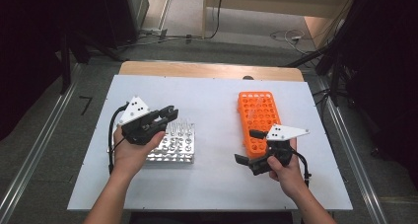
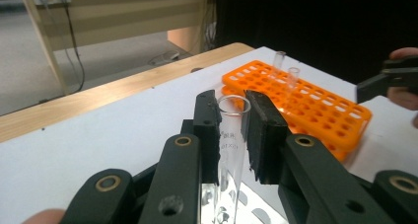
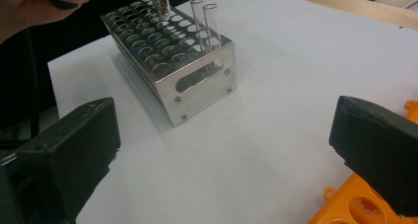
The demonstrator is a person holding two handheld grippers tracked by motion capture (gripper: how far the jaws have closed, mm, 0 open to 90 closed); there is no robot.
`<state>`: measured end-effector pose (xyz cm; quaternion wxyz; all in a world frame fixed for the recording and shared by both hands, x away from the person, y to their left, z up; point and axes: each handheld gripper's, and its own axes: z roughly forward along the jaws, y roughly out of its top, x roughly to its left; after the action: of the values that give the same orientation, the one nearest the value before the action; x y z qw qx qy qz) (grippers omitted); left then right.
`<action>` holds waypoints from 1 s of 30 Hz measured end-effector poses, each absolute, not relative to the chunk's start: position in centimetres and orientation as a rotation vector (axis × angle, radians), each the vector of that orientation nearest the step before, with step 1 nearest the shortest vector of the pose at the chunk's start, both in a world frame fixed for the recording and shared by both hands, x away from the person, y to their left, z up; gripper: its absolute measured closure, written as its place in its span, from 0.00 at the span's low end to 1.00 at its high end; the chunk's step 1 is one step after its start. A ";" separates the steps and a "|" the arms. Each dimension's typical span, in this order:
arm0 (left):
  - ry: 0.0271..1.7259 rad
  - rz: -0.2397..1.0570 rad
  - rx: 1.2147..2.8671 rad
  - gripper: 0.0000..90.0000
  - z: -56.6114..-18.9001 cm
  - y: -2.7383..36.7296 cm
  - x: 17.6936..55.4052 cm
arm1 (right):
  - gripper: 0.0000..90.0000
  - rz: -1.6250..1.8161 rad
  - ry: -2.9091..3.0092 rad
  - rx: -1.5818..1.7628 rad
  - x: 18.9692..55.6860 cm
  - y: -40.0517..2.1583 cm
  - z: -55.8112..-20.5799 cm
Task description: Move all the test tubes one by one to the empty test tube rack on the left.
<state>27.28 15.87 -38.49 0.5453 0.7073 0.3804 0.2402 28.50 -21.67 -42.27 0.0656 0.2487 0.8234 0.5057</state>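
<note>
left tool [image 2: 231,135] clamped on a glass test tube [image 2: 230,150] above the steel rack [image 1: 176,146], right tool [image 1: 250,149] gaping wide and empty beside the orange rack [image 1: 259,116]

Even overhead light, white table [image 1: 217,174] bright, surroundings near black. Soft short shadows. Glare on steel rack [image 3: 197,78]. Mild softness overall; near jaws blurred in both gripper views.
</note>
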 end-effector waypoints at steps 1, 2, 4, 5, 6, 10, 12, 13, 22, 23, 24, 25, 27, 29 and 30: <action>0.910 0.571 1.672 0.85 -38.6 16.0 27.5 | 0.00 1.528 2.484 0.752 28.5 -21.7 -42.3; 0.917 0.576 1.671 0.85 -38.7 16.0 27.7 | 0.00 1.530 2.483 0.753 28.5 -21.8 -42.3; 0.929 0.583 1.665 0.85 -39.0 16.1 28.1 | 0.00 1.526 2.481 0.758 28.5 -21.8 -42.3; 0.935 0.588 1.663 0.85 -39.2 16.0 28.3 | 0.00 1.526 2.480 0.756 28.5 -21.9 -42.3; 0.943 0.592 1.666 0.85 -39.4 16.0 28.5 | 0.00 1.529 2.479 0.756 28.5 -21.9 -42.3; 0.971 0.614 1.665 0.85 -40.1 15.9 29.2 | 0.00 1.530 2.477 0.761 28.5 -22.0 -42.2; 0.978 0.622 1.661 0.85 -40.4 15.9 29.4 | 0.00 1.532 2.476 0.762 28.5 -22.0 -42.2; 0.985 0.626 1.660 0.85 -40.5 15.9 29.5 | 0.00 1.533 2.476 0.760 28.5 -22.0 -42.2; 1.015 0.622 1.685 0.85 -42.0 15.7 30.0 | 0.00 1.532 2.477 0.753 28.5 -22.2 -42.2; 1.019 0.623 1.685 0.85 -42.1 15.6 30.0 | 0.00 1.532 2.476 0.753 28.5 -22.2 -42.2; 1.020 0.622 1.690 0.85 -42.3 15.6 30.0 | 0.00 1.531 2.474 0.754 28.5 -22.2 -42.2; 1.019 0.620 1.695 0.85 -42.4 15.5 30.0 | 0.00 1.532 2.472 0.754 28.4 -22.2 -42.2; 1.021 0.618 1.704 0.85 -42.6 15.5 30.0 | 0.00 1.532 2.472 0.752 28.4 -22.3 -42.1; 1.022 0.615 1.710 0.85 -42.8 15.4 30.0 | 0.00 1.534 2.472 0.752 28.5 -22.3 -42.1; 1.025 0.610 1.712 0.85 -42.9 15.4 30.0 | 0.00 1.532 2.473 0.751 28.4 -22.3 -42.1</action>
<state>30.05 15.42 -42.91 0.5033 0.7091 0.4243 0.2528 28.44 -22.26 -42.14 0.0685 0.2492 0.8212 0.5087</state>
